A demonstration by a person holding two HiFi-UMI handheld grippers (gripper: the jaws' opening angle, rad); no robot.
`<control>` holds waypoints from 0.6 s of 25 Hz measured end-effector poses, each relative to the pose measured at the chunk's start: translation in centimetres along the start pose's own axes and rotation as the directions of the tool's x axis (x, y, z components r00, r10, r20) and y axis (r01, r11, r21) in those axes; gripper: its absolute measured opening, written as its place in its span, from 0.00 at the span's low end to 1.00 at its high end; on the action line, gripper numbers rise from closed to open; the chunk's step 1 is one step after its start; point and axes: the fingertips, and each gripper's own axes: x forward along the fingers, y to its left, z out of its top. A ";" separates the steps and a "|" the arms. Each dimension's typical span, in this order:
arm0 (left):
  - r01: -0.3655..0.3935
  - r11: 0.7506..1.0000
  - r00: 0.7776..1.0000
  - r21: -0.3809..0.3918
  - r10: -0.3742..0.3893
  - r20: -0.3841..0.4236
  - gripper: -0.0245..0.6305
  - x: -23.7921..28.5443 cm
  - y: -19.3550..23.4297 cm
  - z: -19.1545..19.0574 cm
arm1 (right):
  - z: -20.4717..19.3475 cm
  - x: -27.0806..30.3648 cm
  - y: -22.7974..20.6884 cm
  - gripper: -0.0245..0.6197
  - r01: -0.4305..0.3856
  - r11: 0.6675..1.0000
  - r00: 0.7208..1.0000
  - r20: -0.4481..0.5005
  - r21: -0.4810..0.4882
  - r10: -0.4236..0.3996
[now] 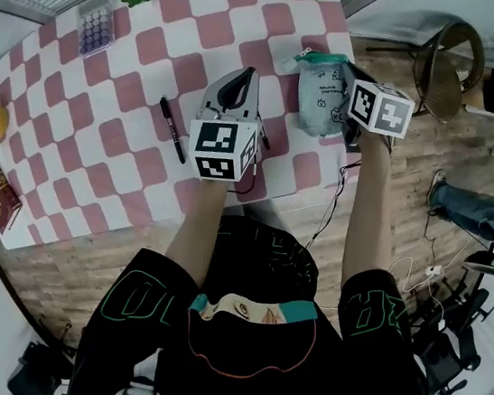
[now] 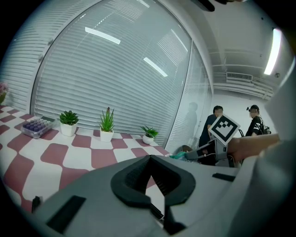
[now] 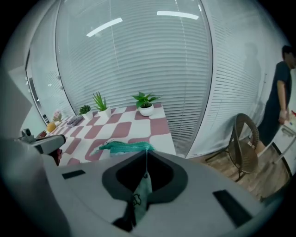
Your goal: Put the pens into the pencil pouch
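A pink-and-white checked table (image 1: 96, 171) fills the upper left of the head view. The person (image 1: 244, 347) stands at its near edge, lower centre. A chair (image 1: 447, 70) stands on the wood floor at upper right.

The pouch (image 1: 321, 93) is upright near the table's right edge, right of centre, with its green zip edge on top. The right gripper (image 1: 348, 77) is against the pouch's right side. In the right gripper view its jaws are closed on a fold of the pale fabric (image 3: 141, 194), below the zip edge.

The left gripper (image 1: 242, 80) is over the table at frame centre, just left of the pouch and apart from it. In the left gripper view its jaws pinch what looks like a thin dark pen (image 2: 156, 212) at the bottom of the frame.

A loose pen (image 1: 173, 130), black, lies flat on the cloth left of the left gripper.
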 end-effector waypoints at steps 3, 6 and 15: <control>-0.001 1.000 1.000 0.006 0.001 0.012 0.03 -0.7 -0.5 0.2 | 0.5 -1.5 0.5 0.05 -0.018 1.000 0.998 0.066 -0.009 0.019; -0.003 1.000 1.000 0.010 0.003 0.022 0.03 -1.3 -0.9 0.3 | 1.2 -3.1 0.9 0.05 -0.039 0.999 0.991 0.126 -0.015 0.040; -0.003 1.000 0.998 0.030 0.001 0.066 0.03 -3.5 -2.3 1.4 | 3.1 -8.6 2.5 0.05 -0.132 0.990 0.930 0.340 -0.045 0.140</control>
